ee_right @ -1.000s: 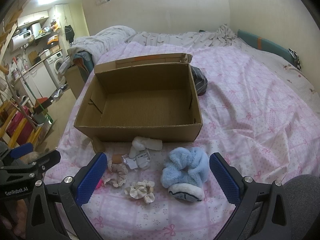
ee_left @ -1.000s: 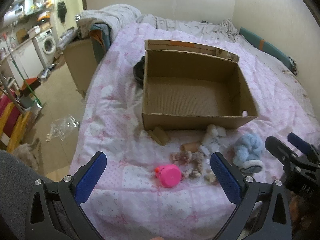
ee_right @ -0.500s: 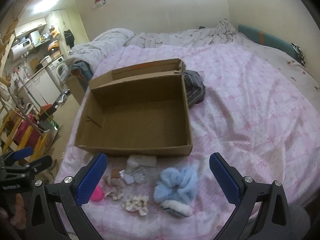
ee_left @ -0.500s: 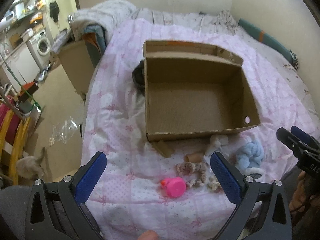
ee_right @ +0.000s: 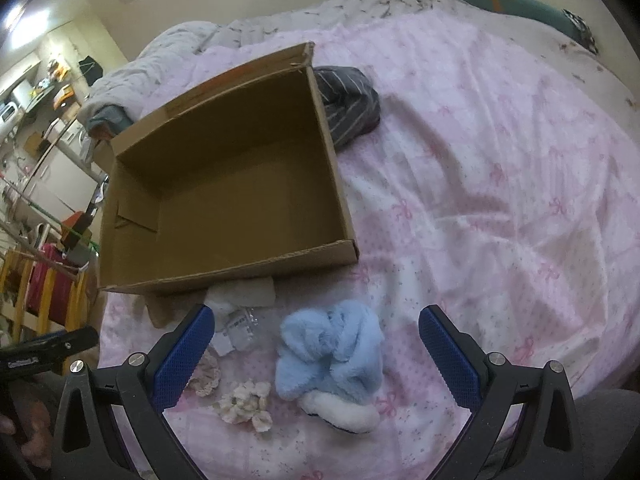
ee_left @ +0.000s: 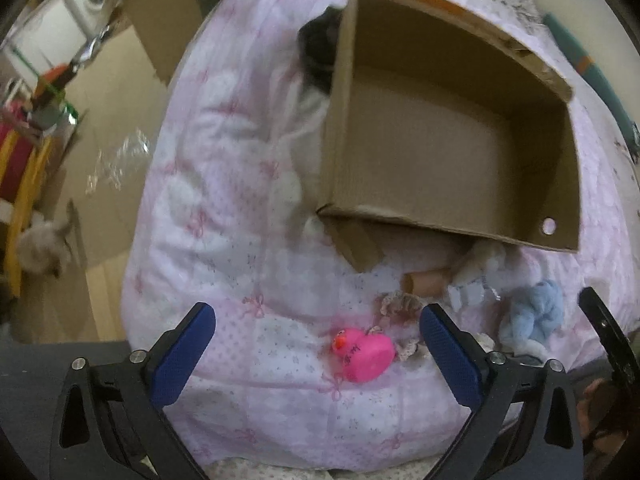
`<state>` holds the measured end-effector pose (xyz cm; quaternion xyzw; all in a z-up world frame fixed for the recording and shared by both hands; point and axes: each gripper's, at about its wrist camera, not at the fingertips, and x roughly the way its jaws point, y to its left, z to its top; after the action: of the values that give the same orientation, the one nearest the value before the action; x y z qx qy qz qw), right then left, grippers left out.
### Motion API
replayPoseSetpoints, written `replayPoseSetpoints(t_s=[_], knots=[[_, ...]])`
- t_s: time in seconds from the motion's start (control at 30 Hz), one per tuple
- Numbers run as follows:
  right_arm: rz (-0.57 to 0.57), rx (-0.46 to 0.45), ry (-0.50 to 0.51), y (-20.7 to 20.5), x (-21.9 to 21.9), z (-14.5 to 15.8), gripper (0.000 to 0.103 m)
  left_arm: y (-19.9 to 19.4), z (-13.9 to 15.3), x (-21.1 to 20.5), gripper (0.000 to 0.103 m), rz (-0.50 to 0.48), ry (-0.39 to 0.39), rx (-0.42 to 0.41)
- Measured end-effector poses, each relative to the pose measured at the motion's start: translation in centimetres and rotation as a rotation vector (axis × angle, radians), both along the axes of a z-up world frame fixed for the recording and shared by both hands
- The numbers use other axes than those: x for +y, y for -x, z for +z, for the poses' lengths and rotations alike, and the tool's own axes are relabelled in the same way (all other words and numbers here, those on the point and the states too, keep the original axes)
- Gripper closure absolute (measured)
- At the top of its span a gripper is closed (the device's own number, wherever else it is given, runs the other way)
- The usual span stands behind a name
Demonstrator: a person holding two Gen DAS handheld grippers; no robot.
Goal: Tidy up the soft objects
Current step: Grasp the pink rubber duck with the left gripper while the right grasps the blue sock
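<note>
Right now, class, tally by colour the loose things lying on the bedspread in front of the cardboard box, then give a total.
Pink: 1, rubber duck
Light blue: 1, fluffy slipper
Cream: 2, lacy scrunchies
White: 1, soft bundle with a clear wrapper
Tan: 1, small tube
Total: 6

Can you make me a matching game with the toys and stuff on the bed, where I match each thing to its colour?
Things:
1. duck
2. fluffy slipper
3. cardboard box
4. striped cloth

Colours:
A. brown
B. dark grey
C. pink
D. light blue

Pairs: 1-C, 2-D, 3-A, 4-B
</note>
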<state>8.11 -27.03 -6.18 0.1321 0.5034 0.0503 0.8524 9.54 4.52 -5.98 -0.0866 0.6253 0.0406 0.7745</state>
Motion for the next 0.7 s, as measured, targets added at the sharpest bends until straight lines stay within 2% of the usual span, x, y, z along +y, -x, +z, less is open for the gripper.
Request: replayPoseSetpoints(t_s=[0.1, 0.17, 0.23, 0.33, 0.37, 0.4, 0.43, 0.53, 0.7], knots=[[-0.007, 0.013, 0.001, -0.2, -0.1, -0.3, 0.000, -0.1, -2.6, -0.3, 0.024, -0.012, 0.070, 0.103], [-0.006, 0.019, 0.012, -0.3, 0.1, -0.5, 0.000, 0.2, -4.4, -0.8, 0.030, -0.024, 0.121, 0.169], [0.000, 0.022, 0.020, -0.5, 0.2, -0.7, 0.000, 0.6, -5.5, -1.8, 0.032, -0.062, 0.118, 0.203], [0.010, 0.023, 0.031, -0.7, 0.4, -1.0, 0.000, 0.6, -6.3, -3.2, 0.033, -0.117, 0.095, 0.213], [0.013, 0.024, 0.035, -0.8, 0.6, -1.1, 0.000, 0.5, -6.6, -3.4, 0.038, -0.126, 0.096, 0.217], [0.016, 0.027, 0.039, -0.8, 0.7, -1.2, 0.000, 0.5, -6.8, -3.6, 0.053, -0.129, 0.098, 0.222], [0.019, 0.030, 0.041, -0.8, 0.7, -1.3, 0.000, 0.4, -7.0, -3.5, 0.056, -0.124, 0.102, 0.229], [0.024, 0.035, 0.045, -0.9, 0.8, -1.4, 0.000, 0.7, -6.2, -3.3, 0.056, -0.121, 0.115, 0.201], [-0.002, 0.032, 0.014, -0.7, -0.2, -1.2, 0.000, 1.6, -2.5, -1.4, 0.056, -0.094, 0.072, 0.056]])
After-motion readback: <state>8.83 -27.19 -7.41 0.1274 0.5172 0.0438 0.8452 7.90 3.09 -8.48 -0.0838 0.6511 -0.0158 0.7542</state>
